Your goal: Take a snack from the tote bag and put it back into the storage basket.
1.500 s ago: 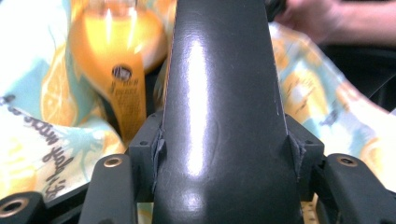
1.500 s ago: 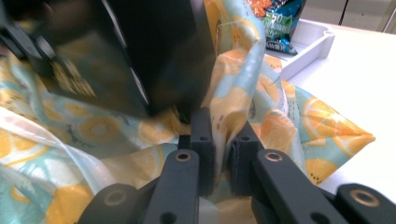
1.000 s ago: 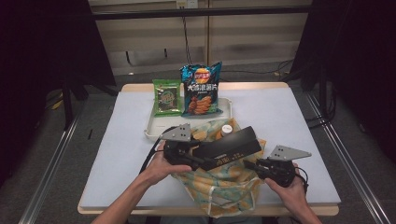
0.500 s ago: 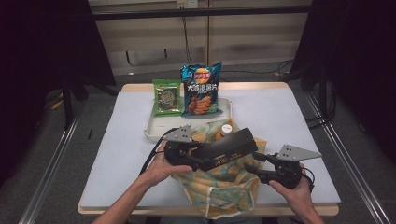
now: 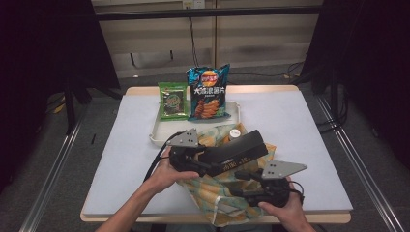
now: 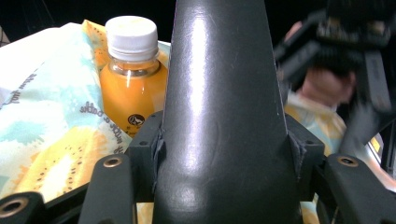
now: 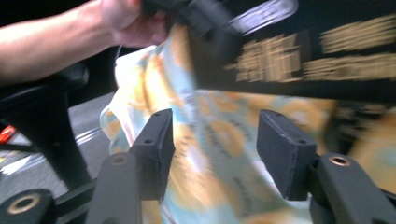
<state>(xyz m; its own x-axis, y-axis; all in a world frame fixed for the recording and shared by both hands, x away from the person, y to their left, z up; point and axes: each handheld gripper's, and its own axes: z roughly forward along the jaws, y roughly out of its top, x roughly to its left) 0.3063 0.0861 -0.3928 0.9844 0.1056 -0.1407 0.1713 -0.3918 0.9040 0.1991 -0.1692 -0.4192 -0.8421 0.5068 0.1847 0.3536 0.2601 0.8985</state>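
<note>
Filling the left gripper's [image 6: 224, 140] fingers [image 6: 148, 158]: black pouch [image 6: 224, 93].

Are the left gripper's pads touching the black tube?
Touching. In the left gripper view, both pads of the left gripper press against the sides of the black tube.

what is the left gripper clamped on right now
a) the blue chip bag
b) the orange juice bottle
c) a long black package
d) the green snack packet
c, the left gripper has its jaws pressed on either side of the long black package, which fills the gap between them in the left gripper view, while the orange juice bottle stands apart behind it in the patterned bag.
</note>
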